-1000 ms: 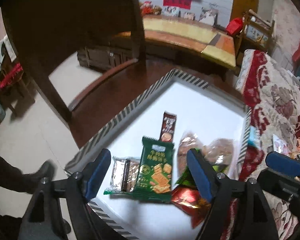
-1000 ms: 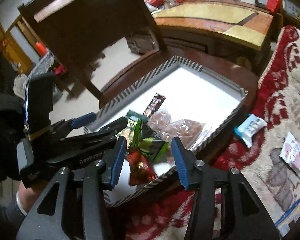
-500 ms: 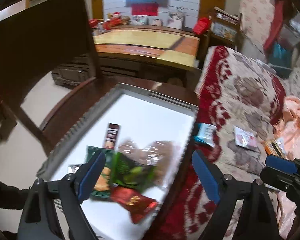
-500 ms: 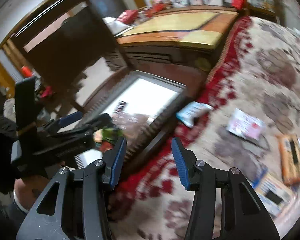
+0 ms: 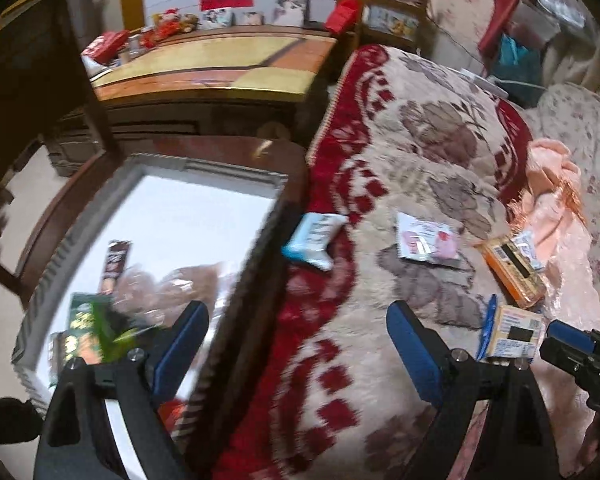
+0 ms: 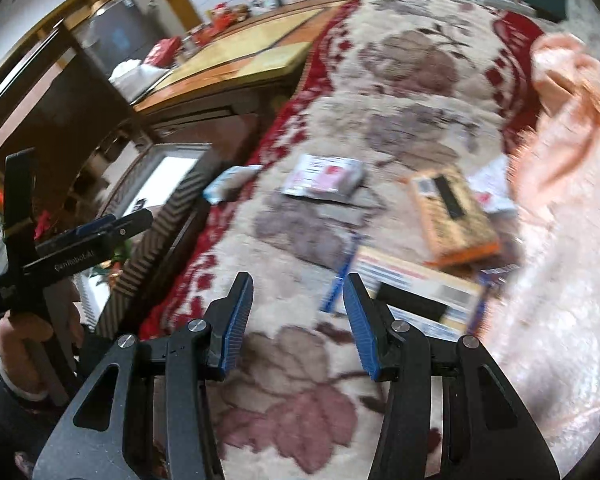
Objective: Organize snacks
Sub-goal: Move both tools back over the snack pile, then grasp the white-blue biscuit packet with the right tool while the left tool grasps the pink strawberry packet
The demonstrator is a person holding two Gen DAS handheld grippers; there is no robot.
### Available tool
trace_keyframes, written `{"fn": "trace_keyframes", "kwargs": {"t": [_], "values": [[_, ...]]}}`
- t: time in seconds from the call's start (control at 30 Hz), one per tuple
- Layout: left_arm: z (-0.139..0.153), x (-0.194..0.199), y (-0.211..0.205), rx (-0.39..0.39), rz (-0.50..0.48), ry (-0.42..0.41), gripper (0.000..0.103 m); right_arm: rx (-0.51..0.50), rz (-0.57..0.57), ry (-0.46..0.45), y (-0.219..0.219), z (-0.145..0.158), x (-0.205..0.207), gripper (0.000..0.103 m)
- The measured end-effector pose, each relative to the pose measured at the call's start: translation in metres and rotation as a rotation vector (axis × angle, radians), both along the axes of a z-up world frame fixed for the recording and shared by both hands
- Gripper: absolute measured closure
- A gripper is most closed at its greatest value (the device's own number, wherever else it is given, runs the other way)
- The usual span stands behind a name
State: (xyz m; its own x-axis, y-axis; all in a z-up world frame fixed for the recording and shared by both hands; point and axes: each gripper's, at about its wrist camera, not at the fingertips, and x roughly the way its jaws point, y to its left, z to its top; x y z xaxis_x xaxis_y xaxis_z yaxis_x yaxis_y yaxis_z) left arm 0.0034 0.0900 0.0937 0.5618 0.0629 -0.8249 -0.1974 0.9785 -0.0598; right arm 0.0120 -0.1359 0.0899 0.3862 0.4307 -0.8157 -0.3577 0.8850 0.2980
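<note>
Both grippers empty — left (image 5: 296, 344) wide, right (image 6: 298, 320) narrower | yellow box (image 6: 420, 292) just ahead of right

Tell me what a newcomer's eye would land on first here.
First, the red-and-cream floral blanket filling the right of the left wrist view, with loose snack packs scattered on it, such as the orange box. To its left, the striped-rim white tray holds a heap of packets. Both tools, left tool and right tool, hang open and empty.

The floral blanket (image 5: 420, 152) looks plush and matt — thick woven cloth. The peach fabric (image 5: 572, 248) beside it is satiny, faintly shiny. Snack packets (image 5: 100, 320) in the tray (image 5: 204, 168) look like glossy plastic film — the orange box (image 6: 448, 216) like matt cardboard.
</note>
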Motion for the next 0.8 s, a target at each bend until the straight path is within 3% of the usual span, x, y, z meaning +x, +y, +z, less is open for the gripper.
{"fn": "trace_keyframes", "kwargs": {"t": [0.17,0.3,0.37,0.5,0.67,0.8], "values": [[-0.005,0.03,-0.031,-0.012,-0.099,0.022,0.011,0.005,-0.026,0.005,-0.024,-0.004,0.001,0.056],[-0.012,0.058,-0.057,-0.004,-0.278,0.039,0.011,0.004,-0.037,0.016,-0.039,-0.01,-0.003,0.046],[-0.015,0.07,-0.068,0.002,-0.394,0.041,0.011,-0.008,-0.033,0.028,-0.043,-0.014,-0.003,0.046],[-0.024,0.087,-0.087,0.114,-0.604,0.054,0.011,-0.045,-0.014,0.031,-0.048,-0.024,-0.002,0.046],[-0.033,0.109,-0.09,0.121,-0.713,0.089,0.011,-0.211,0.171,-0.047,-0.023,-0.028,-0.001,0.034],[-0.037,0.125,-0.09,0.089,-0.769,0.1,0.011,-0.496,0.509,-0.199,0.011,-0.043,-0.009,0.034]]}}
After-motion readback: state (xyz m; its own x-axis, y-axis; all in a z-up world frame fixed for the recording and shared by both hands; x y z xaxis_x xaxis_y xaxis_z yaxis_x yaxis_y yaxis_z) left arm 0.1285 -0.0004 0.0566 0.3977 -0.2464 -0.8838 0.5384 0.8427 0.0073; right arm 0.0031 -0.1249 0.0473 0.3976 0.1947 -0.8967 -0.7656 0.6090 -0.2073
